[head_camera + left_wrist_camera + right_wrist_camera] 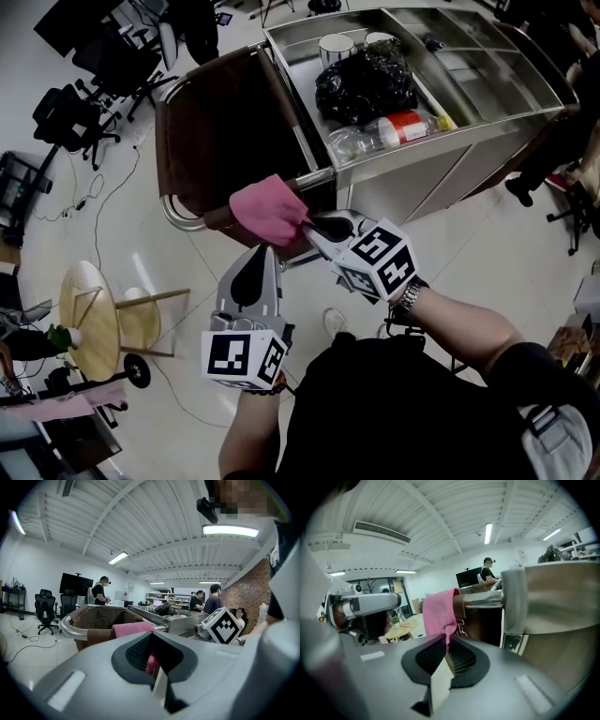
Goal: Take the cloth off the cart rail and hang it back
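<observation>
A pink cloth [270, 211] hangs over the chrome rail [178, 214] at the near end of the steel cart [487, 103]. My right gripper [311, 225] comes in from the right and is shut on the cloth's right edge. In the right gripper view the pink fabric [439, 611] runs down into the closed pads of the right gripper [447, 641]. My left gripper [263, 249] points up at the cloth's lower hem with its jaws drawn together. In the left gripper view a strip of pink shows in the slit of the left gripper [151, 634]. Whether it is pinched I cannot tell.
A brown bag [225, 131] hangs inside the rail frame. The cart top holds a black bag [366, 80], a plastic bottle [398, 128] and cups. A round wooden table [89, 319] stands at the left, office chairs [70, 117] beyond. People [99, 592] stand further off.
</observation>
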The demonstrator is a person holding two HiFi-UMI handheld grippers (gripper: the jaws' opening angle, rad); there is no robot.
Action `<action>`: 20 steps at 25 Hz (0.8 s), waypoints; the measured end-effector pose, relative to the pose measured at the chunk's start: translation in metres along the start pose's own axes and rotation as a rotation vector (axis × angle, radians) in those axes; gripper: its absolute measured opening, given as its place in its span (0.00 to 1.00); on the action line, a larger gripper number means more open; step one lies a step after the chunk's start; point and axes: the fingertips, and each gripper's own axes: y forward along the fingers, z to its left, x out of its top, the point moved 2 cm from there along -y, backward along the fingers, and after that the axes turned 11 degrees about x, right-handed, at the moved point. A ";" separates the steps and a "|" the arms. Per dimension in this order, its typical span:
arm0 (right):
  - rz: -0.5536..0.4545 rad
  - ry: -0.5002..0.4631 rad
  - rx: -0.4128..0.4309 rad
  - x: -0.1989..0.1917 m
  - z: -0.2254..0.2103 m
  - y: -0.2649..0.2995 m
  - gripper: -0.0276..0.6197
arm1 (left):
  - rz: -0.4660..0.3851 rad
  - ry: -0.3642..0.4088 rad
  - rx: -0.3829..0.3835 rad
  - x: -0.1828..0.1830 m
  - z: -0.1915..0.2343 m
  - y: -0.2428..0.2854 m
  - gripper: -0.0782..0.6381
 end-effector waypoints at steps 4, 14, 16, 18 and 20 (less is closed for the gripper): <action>-0.035 -0.044 -0.001 0.016 0.014 -0.026 0.07 | -0.018 0.013 -0.006 0.010 -0.020 -0.005 0.11; -0.122 -0.137 0.008 0.053 0.056 -0.113 0.06 | -0.059 0.041 -0.020 0.039 -0.093 -0.026 0.11; -0.135 -0.155 0.011 0.059 0.067 -0.133 0.06 | -0.069 0.047 -0.021 0.046 -0.109 -0.034 0.11; -0.147 -0.173 0.013 0.063 0.077 -0.152 0.06 | -0.078 0.054 -0.021 0.052 -0.126 -0.043 0.11; -0.157 -0.189 0.016 0.066 0.088 -0.173 0.06 | -0.089 0.058 -0.020 0.056 -0.144 -0.053 0.11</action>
